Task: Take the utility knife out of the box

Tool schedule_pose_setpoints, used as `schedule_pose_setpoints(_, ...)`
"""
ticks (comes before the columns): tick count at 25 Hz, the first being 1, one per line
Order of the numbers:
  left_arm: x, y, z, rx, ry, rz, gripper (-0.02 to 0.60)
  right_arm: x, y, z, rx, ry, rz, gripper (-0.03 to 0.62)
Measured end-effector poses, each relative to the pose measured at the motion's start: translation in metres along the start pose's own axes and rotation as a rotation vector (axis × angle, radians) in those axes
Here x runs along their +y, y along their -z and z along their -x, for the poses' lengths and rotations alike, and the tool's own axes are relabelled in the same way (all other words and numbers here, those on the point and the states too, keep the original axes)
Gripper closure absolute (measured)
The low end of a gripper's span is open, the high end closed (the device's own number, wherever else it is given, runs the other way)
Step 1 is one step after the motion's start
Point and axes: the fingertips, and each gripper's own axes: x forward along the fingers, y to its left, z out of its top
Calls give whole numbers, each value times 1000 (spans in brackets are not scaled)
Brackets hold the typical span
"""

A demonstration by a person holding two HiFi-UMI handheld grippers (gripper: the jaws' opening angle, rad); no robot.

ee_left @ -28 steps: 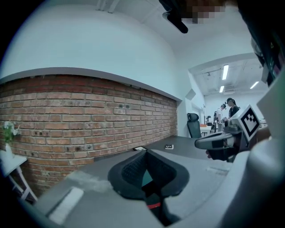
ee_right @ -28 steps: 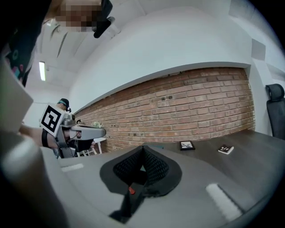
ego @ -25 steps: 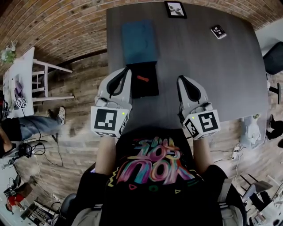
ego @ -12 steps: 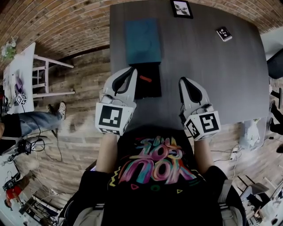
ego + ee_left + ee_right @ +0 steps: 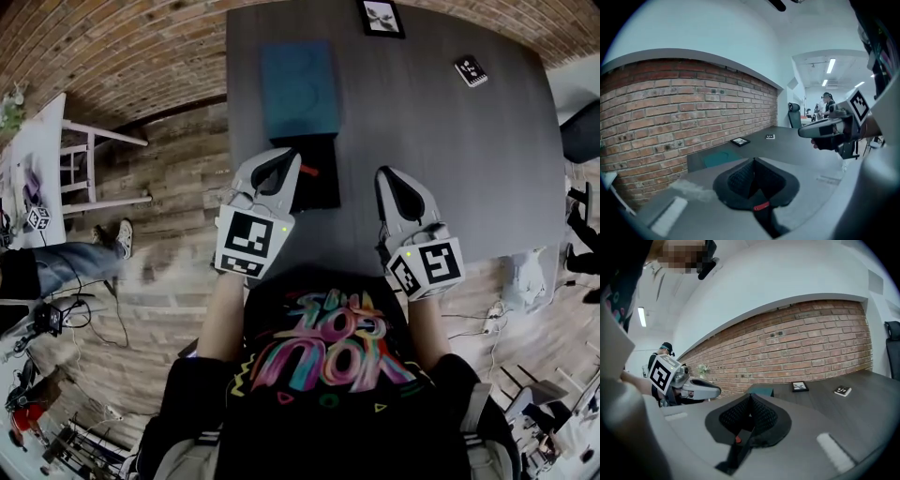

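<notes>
The open black box (image 5: 321,178) lies on the dark table (image 5: 441,141), and its teal lid (image 5: 300,86) rests just beyond it. A short orange-red bit of the utility knife (image 5: 308,171) shows inside the box; the rest is hidden by my left gripper. The left gripper (image 5: 289,157) is shut and empty, hanging over the box's left edge close to the knife. To the right of the box, the right gripper (image 5: 386,176) hovers over bare table with its pads together and nothing between them. In the left gripper view the lid (image 5: 721,157) lies ahead past the shut left gripper (image 5: 753,162).
A small framed picture (image 5: 380,17) and a black marker card (image 5: 470,69) lie at the table's far side. A white stool (image 5: 89,169) and a seated person's leg (image 5: 66,262) are on the wooden floor to the left. The table's near edge runs just in front of my torso.
The left gripper has sunk and shifted right over the box's left edge, so it now covers more of the box and knife. The right gripper has stayed put.
</notes>
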Motion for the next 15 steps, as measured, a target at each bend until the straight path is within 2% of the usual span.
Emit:
schedule_pose_setpoints(6, -16, 21, -23, 82, 107, -41, 546, -5, 10, 0, 18, 11, -10, 592)
schedule_pose_setpoints(11, -14, 34, -23, 115, 164, -87, 528, 7, 15, -6, 22, 21, -14, 592)
schedule_pose_setpoints(15, -23, 47, -32, 174, 207, -114, 503, 2, 18, -2, 28, 28, -24, 592)
